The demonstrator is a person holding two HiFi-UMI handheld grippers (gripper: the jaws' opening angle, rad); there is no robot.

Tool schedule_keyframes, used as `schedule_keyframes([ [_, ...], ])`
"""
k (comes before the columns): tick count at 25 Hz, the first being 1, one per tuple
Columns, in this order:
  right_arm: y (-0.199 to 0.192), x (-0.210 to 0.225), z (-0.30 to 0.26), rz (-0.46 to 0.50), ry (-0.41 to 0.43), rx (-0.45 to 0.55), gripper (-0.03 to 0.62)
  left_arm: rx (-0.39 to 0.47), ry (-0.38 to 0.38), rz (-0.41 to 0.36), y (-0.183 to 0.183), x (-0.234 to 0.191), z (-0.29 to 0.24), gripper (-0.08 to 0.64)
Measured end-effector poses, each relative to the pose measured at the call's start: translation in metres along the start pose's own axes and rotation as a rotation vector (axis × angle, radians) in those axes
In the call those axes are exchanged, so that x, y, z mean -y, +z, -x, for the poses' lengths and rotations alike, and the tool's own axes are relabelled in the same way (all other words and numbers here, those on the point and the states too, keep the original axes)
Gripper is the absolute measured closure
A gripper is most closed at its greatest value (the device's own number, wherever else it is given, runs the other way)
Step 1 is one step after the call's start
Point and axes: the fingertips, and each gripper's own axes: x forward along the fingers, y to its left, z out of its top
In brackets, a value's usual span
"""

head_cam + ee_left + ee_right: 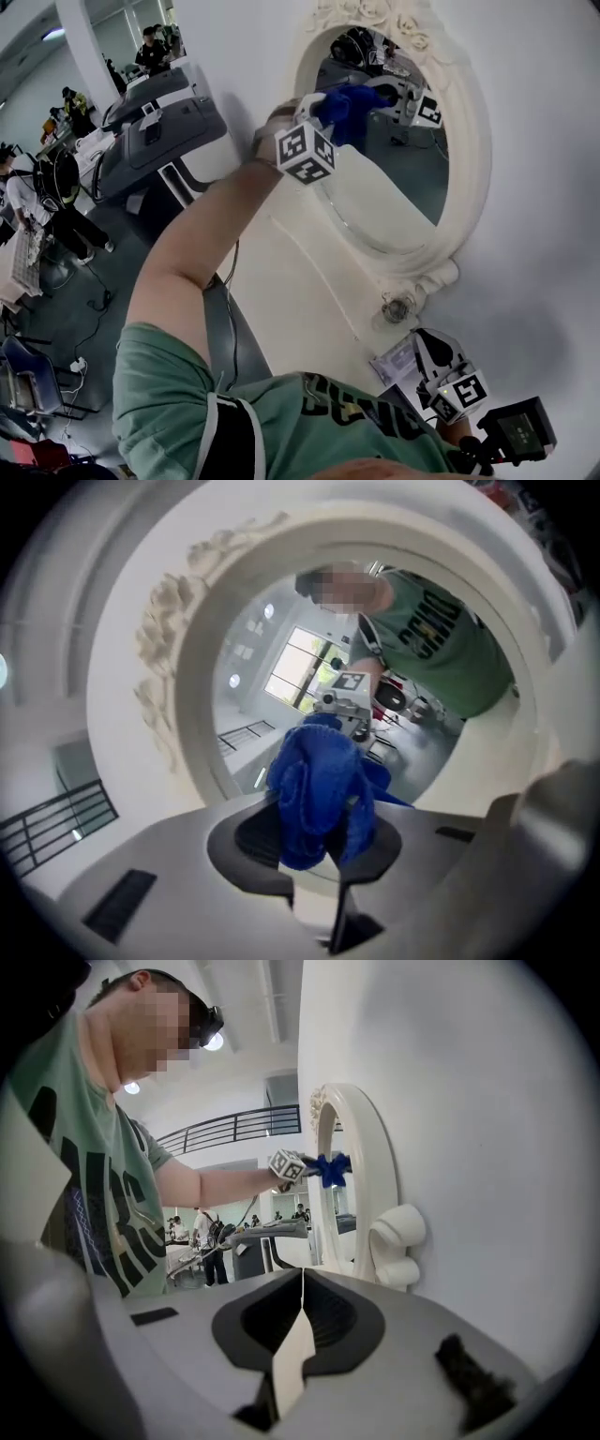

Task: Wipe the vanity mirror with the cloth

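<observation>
Left tongs (314, 855) clamped on cloth (319, 780) at mirror (394, 187), right tongs (300, 1326) closed, empty

The green shirt (281, 417) below the mirror (473, 159) has big dark letters, but they are bent and cut off, so no word can be read. The upper cube (305, 153) at the mirror's rim and the lower cube (457, 392) under the mirror show only black-and-white squares.

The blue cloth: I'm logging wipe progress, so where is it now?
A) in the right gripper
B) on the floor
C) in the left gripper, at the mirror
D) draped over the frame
C: the left gripper view shows the blue cloth pinched in the left gripper before the mirror.
</observation>
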Motion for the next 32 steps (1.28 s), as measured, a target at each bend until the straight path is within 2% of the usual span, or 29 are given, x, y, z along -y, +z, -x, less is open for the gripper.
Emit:
schedule_keyframes([
  [3, 0.003, -0.005, 0.005, -0.004, 0.011, 0.025, 0.58, 0.066, 0.112, -0.026, 0.051, -0.07, 0.012, 0.471],
  [7, 0.005, -0.007, 0.011, 0.007, 0.004, 0.034, 0.58, 0.065, 0.179, -0.014, 0.078, -0.118, 0.012, 0.471],
  [9, 0.01, -0.008, 0.018, 0.011, -0.004, 0.036, 0.58, 0.047, 0.184, -0.013, 0.085, -0.125, 0.009, 0.471],
  [13, 0.013, -0.008, 0.026, 0.007, -0.008, 0.043, 0.579, 0.025, 0.212, -0.089, 0.09, -0.12, 0.0, 0.471],
  [18, -0.005, 0.002, 0.006, -0.018, 0.004, 0.026, 0.58, 0.054, 0.232, -0.083, 0.079, -0.111, -0.017, 0.474],
  [22, -0.026, 0.015, -0.042, -0.042, 0.031, -0.01, 0.58, 0.041, 0.209, -0.124, 0.025, -0.078, -0.047, 0.477],
  [24, -0.029, 0.013, -0.045, -0.051, 0.034, -0.033, 0.58, 0.028, 0.176, -0.138, 0.005, -0.049, -0.049, 0.477],
  [28, -0.028, 0.004, -0.023, -0.089, 0.038, -0.054, 0.58, -0.012, 0.048, -0.118, -0.028, 0.047, -0.035, 0.477],
  [32, -0.039, 0.005, -0.029, -0.107, 0.042, -0.088, 0.58, -0.098, -0.117, -0.085, -0.092, 0.165, -0.039, 0.476],
])
